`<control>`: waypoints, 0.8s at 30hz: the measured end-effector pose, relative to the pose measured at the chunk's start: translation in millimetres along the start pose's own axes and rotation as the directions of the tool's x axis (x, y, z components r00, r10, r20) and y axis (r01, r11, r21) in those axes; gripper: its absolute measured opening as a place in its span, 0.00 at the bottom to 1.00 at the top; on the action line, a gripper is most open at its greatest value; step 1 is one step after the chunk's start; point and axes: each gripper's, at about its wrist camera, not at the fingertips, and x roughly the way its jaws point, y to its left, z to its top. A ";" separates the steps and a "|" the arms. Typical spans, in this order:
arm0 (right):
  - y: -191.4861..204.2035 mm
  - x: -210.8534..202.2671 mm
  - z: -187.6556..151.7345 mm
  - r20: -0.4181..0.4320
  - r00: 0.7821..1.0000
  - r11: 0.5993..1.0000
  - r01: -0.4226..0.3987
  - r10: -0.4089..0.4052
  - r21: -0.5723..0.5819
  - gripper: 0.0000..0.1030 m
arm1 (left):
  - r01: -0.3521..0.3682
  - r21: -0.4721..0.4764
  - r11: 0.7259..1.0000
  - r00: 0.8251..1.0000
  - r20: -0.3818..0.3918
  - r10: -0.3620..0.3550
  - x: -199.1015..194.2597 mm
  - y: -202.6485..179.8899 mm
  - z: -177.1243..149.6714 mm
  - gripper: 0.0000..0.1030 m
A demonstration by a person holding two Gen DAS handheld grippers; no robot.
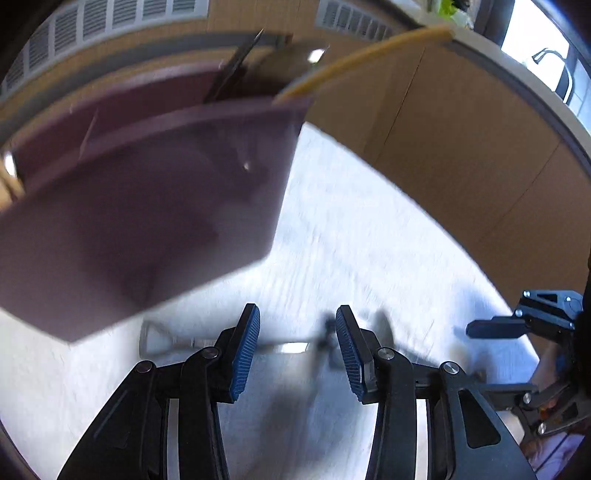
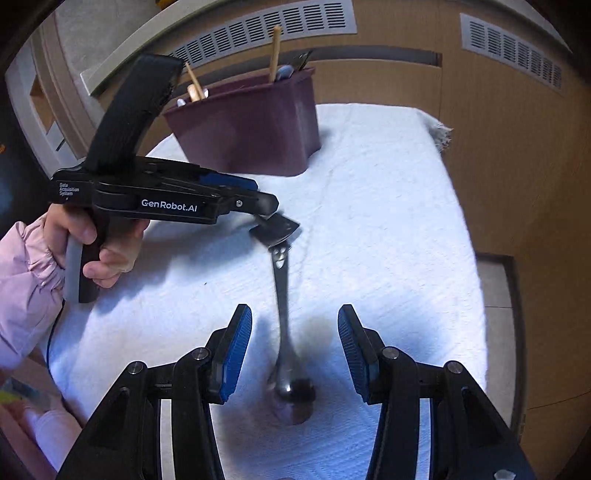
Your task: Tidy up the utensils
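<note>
A metal spoon [image 2: 282, 295] lies on the white towel [image 2: 388, 221], its bowl toward me and its flat handle end pointing at a purple utensil holder [image 2: 247, 129]. My right gripper [image 2: 295, 310] hovers open with the bowl end below the gap between its fingers. My left gripper [image 2: 266, 210] comes in from the left, tips over the handle end. In the left wrist view the left gripper [image 1: 298, 310] is open, and the blurred spoon [image 1: 291, 347] lies crosswise beneath the gap. The holder [image 1: 147, 203] looms at upper left, and the right gripper [image 1: 491, 358] is at the right edge.
Wooden sticks [image 2: 275, 51] and a dark utensil [image 1: 236, 66] stand in the holder. A wooden cabinet front with vent grilles [image 2: 266, 26] runs behind the towel. A hand in a pink sleeve [image 2: 22, 280] holds the left gripper. The towel's right edge [image 2: 476, 258] drops to the floor.
</note>
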 end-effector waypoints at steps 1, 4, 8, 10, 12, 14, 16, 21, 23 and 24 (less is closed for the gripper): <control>0.9 0.6 -0.6 -0.005 1.000 1.000 0.000 0.000 -0.005 0.45 | 0.003 0.004 1.000 1.000 0.005 -0.003 -4.5 1.2 -4.7 0.44; 2.1 0.4 -0.6 -0.012 1.000 1.000 0.017 -0.017 -0.021 0.45 | 0.015 0.000 1.000 1.000 -0.025 -0.015 -17.7 3.3 -21.5 0.45; 4.0 0.7 -2.8 -0.019 0.999 0.998 0.042 -0.042 -0.037 0.45 | 0.050 0.016 0.999 0.996 -0.072 -0.049 -41.1 -9.5 -56.8 0.50; 2.5 2.4 -2.3 -0.024 0.999 0.998 0.047 -0.048 -0.031 0.45 | 0.067 0.039 0.997 0.993 -0.096 -0.063 -48.2 -20.5 -69.8 0.51; 0.9 0.6 -4.0 -0.030 0.998 0.999 0.047 -0.048 -0.023 0.45 | 0.050 0.061 0.997 0.995 -0.094 -0.044 -52.9 -32.4 -76.6 0.51; 0.7 -3.9 -8.3 -0.028 0.998 0.998 0.053 -0.054 -0.025 0.45 | 0.018 0.064 0.998 0.998 -0.067 -0.013 -53.9 -40.0 -66.6 0.51; 2.2 -8.8 -12.6 -0.025 0.998 0.997 0.064 -0.065 -0.041 0.45 | -0.006 0.053 0.999 0.999 -0.045 0.008 -50.3 -42.8 -53.3 0.51; 5.6 -27.4 -25.2 0.002 0.994 0.990 0.108 -0.109 -0.090 0.45 | -0.073 -0.032 0.997 0.995 -0.066 0.071 -20.9 -30.3 -9.3 0.50; 4.5 -36.1 -29.9 0.012 0.993 0.988 0.118 -0.118 -0.097 0.45 | -0.110 -0.029 0.993 0.991 -0.077 0.108 -11.3 -31.9 -0.5 0.48; 4.1 -39.2 -31.8 0.016 0.993 0.988 0.120 -0.119 -0.098 0.45 | -0.125 -0.022 0.992 0.990 -0.070 0.123 -10.5 -34.2 0.9 0.42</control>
